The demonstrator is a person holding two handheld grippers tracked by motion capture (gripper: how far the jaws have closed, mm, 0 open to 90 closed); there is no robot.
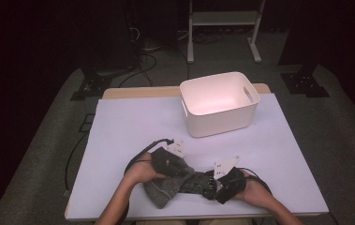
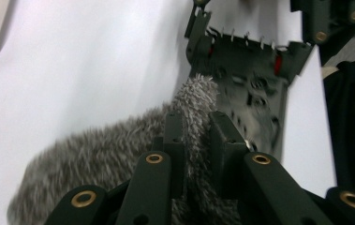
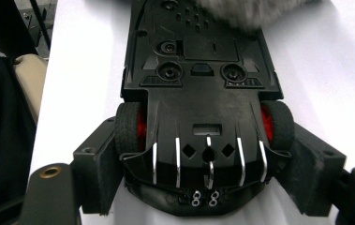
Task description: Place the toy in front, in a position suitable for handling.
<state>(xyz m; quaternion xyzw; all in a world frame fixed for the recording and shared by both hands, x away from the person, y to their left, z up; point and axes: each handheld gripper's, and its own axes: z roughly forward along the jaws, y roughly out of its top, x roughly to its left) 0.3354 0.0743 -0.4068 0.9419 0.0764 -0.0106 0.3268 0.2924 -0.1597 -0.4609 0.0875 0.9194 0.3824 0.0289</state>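
Observation:
A black toy car with red wheel hubs lies belly-up, its underside facing the camera. My right gripper is shut on its rear end, one pad against each rear wheel. A grey fuzzy cloth lies on the car's far end. My left gripper is shut on a fold of it. In the high view the left gripper and right gripper face each other near the table's front edge, with the car between them and the cloth hanging down to the left.
A white plastic bin with handle cut-outs stands empty at the back of the white table, right of centre. A person's forearms come in from the bottom. Dark floor, cables and a white stand lie beyond the table.

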